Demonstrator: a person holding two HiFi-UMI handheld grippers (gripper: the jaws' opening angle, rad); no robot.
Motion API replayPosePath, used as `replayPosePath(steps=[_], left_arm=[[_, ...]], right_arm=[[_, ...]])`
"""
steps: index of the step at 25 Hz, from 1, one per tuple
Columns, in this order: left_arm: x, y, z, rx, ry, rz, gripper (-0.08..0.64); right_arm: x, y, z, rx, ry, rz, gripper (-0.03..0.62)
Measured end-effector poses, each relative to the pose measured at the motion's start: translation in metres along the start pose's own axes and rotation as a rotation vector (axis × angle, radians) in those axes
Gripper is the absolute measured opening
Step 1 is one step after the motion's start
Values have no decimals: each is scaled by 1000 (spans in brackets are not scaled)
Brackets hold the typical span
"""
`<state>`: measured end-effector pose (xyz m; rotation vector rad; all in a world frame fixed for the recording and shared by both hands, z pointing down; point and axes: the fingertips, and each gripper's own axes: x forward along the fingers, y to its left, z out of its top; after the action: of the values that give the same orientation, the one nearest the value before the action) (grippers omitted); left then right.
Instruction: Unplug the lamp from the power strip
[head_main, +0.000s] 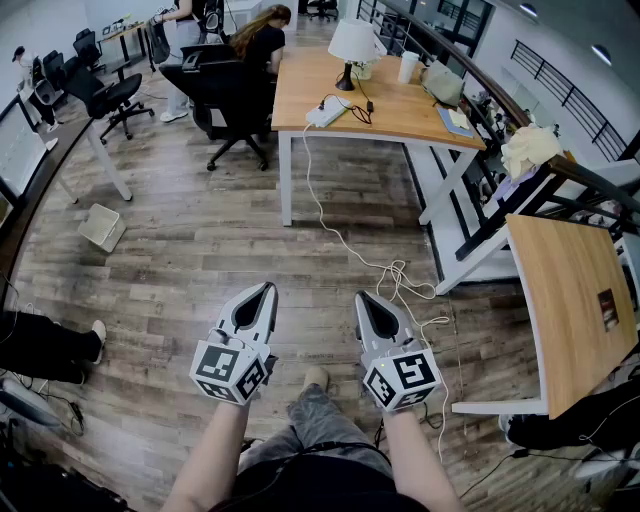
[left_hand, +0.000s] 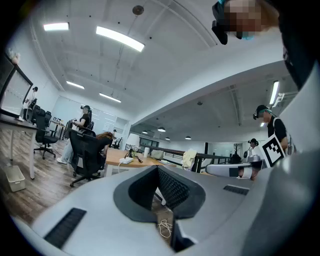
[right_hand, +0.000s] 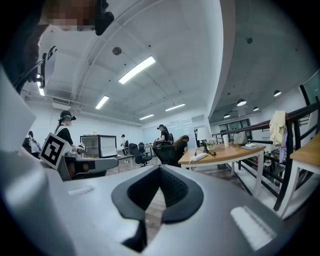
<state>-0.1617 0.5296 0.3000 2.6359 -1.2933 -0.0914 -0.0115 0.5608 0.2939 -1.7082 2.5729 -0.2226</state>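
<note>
In the head view a white-shaded lamp (head_main: 352, 45) stands on a wooden desk (head_main: 400, 115) far ahead. A white power strip (head_main: 327, 112) lies near the desk's front edge, with black plugs and cords on it. Its white cable (head_main: 322, 205) drops to the floor. My left gripper (head_main: 268, 289) and right gripper (head_main: 362, 297) are held low over the wood floor, well short of the desk. Both are shut with nothing between the jaws. The right gripper view shows the lamp (right_hand: 202, 135) and the power strip (right_hand: 198, 156) small in the distance past my right gripper (right_hand: 160, 170). My left gripper (left_hand: 158, 169) points toward the same desk (left_hand: 120, 158).
A person sits in a black office chair (head_main: 238, 100) at the desk's left end. A loose coil of white cable (head_main: 410, 288) lies on the floor ahead. A second wooden desk (head_main: 570, 310) stands at my right, a white bin (head_main: 102, 226) at the left. A cup (head_main: 408, 66) and a bag (head_main: 443, 82) sit on the far desk.
</note>
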Motion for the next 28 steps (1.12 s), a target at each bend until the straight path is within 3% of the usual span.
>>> replayPosePath(steps=[11,28], left_arm=[[83,37,6,-6,19,32,-5],[176,66,23,3,-32,84,-5]], right_arm=[[72,-64,2,21,0,-1,6],[152,-116,22,19,-33,100,8]])
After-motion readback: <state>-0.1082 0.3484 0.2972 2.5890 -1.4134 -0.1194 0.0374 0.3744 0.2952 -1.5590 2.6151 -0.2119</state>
